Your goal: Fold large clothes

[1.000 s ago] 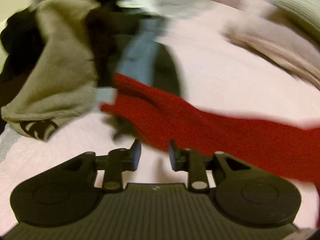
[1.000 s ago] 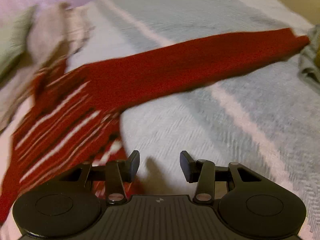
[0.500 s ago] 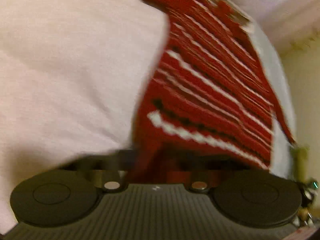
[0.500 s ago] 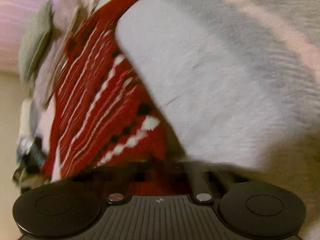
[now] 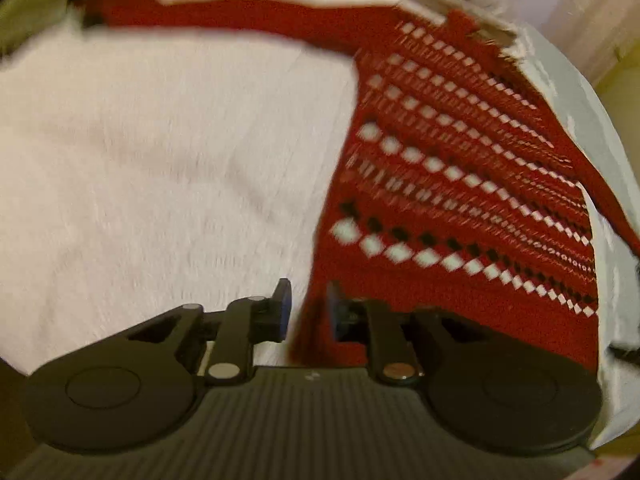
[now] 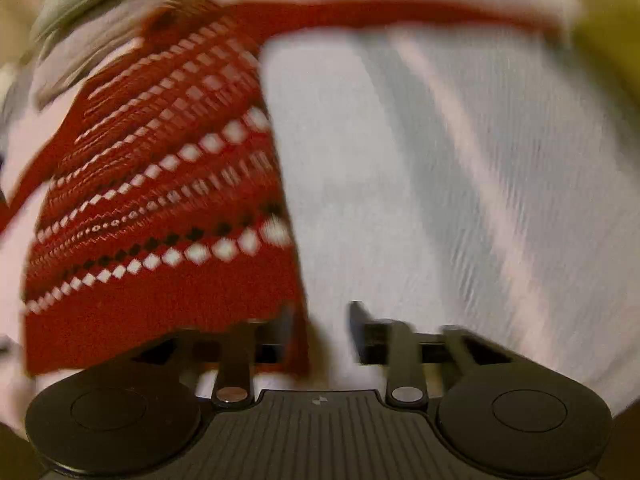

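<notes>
- Right now a red sweater [image 5: 460, 184] with rows of white and black diamonds lies spread flat on the bed [image 5: 160, 168], which is covered in a pale pink and light grey-blue striped spread.
- One long plain red sleeve [image 5: 248, 16] stretches away from the sweater's body across the far part of the bed; in the right wrist view the other sleeve [image 6: 420, 10] does the same on the opposite side.
- At one lower corner of the sweater, the left tongs [image 5: 308, 308] are opening; the hem's edge hangs between the jaws, just beside the right-hand finger [image 5: 336, 312], and neither pad visibly presses it.
- At the other lower corner of the sweater, the right tongs [image 6: 320, 328] are opening too, with a wide gap; the red hem drapes over the left-hand finger [image 6: 280, 328] and partly into the gap, loose.
- Beyond the sweater's collar end, a blurred heap of grey and green clothes [image 6: 92, 12] sits at the bed's far edge.
- Both views are motion-blurred.
</notes>
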